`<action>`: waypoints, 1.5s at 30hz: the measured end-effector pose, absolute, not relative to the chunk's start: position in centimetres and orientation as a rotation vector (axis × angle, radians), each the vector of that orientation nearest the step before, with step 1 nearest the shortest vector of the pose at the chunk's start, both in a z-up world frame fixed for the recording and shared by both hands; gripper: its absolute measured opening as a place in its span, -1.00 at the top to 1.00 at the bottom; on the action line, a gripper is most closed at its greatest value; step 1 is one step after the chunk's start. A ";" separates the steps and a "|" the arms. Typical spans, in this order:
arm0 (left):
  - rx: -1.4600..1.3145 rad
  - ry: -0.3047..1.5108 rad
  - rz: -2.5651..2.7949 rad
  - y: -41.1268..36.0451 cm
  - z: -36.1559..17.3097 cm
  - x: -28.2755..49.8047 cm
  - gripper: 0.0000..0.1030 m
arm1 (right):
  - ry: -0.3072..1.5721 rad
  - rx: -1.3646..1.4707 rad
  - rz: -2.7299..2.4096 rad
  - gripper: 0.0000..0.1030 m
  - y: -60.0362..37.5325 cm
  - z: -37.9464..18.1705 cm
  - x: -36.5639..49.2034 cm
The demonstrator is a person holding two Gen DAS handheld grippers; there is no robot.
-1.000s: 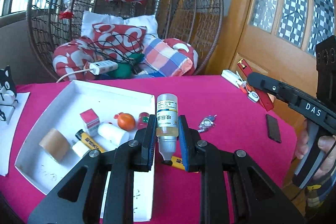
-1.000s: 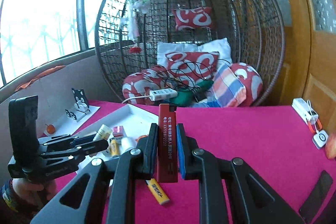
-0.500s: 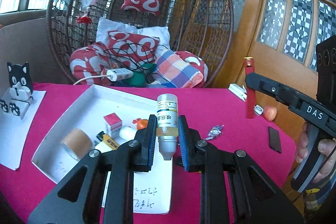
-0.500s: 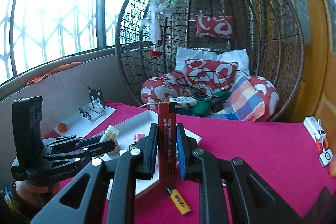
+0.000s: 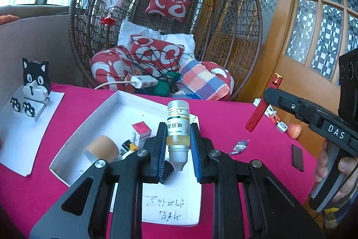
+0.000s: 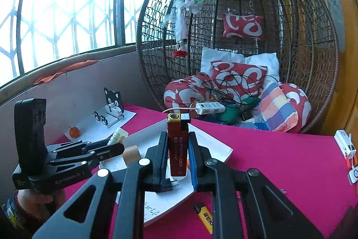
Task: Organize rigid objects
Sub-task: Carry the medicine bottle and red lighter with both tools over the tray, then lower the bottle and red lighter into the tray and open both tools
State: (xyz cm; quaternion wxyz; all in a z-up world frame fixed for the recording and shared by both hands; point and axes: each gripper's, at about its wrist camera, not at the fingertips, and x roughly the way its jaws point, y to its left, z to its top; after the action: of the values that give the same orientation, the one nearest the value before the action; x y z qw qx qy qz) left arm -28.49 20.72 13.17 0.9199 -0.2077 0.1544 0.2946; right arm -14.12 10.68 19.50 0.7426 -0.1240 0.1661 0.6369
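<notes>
Your left gripper is clamped on a small bottle of yellowish liquid, held with its grey nozzle pointing back toward you and its flat base away. Just below and beyond the bottle sits a white tray on the magenta surface. Inside the tray, to the left of your gripper, lie a tan roll, a small red-and-white box and a yellow-and-black lighter, close together. Farther left, on a white sheet, stands a black-and-white cat holder.

Your right gripper is clamped on a dark red lighter, held upright with its metal top away from you. Below it lies the near corner of the white tray. Just to the lower right of this gripper, a yellow lighter lies flat on the surface. In the left wrist view, the right gripper appears to the right of the bottle, with the red lighter slanting down from it. Near it on the surface are a small keychain, a dark flat rectangle and a small peach-coloured fruit. Beyond everything stands a wicker egg chair full of cushions.
</notes>
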 end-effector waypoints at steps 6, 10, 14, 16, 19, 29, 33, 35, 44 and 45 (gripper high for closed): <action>-0.436 0.316 0.617 20.9 12.9 -29.0 0.62 | 0.377 -0.272 1.408 0.70 11.2 19.1 -14.5; -0.445 0.315 0.638 21.2 12.8 -29.4 0.62 | 0.408 -0.267 1.425 0.70 11.8 18.6 -14.4; -0.455 0.300 0.666 21.7 12.9 -30.2 0.62 | 0.428 -0.268 1.437 0.70 12.1 18.2 -14.3; -0.457 0.290 0.682 21.9 13.2 -30.7 0.62 | 0.434 -0.264 1.442 0.70 12.2 18.1 -14.2; -0.451 0.283 0.704 22.2 13.4 -31.2 0.62 | 0.439 -0.259 1.448 0.70 12.4 18.2 -14.2; -0.460 0.303 0.744 24.3 13.0 -31.3 0.62 | 0.491 -0.269 1.467 0.70 14.5 17.4 -13.6; -0.478 0.320 0.732 24.9 12.3 -30.6 0.62 | 0.554 -0.273 1.460 0.70 16.1 15.8 -12.7; -0.481 0.331 0.735 25.4 11.9 -30.2 0.62 | 0.593 -0.274 1.457 0.70 17.0 15.0 -12.2; -0.515 0.415 0.755 29.2 9.6 -26.5 0.62 | 0.679 -0.327 1.405 0.70 20.9 12.0 -10.9; -0.512 0.425 0.751 29.4 9.2 -26.1 0.62 | 0.692 -0.339 1.402 0.70 21.5 11.6 -10.8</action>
State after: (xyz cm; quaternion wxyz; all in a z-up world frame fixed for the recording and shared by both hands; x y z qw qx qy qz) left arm -26.07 29.37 9.25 0.8767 -0.2454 0.2038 0.3600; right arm -10.76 21.47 11.63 0.6969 -0.1520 0.3102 0.6285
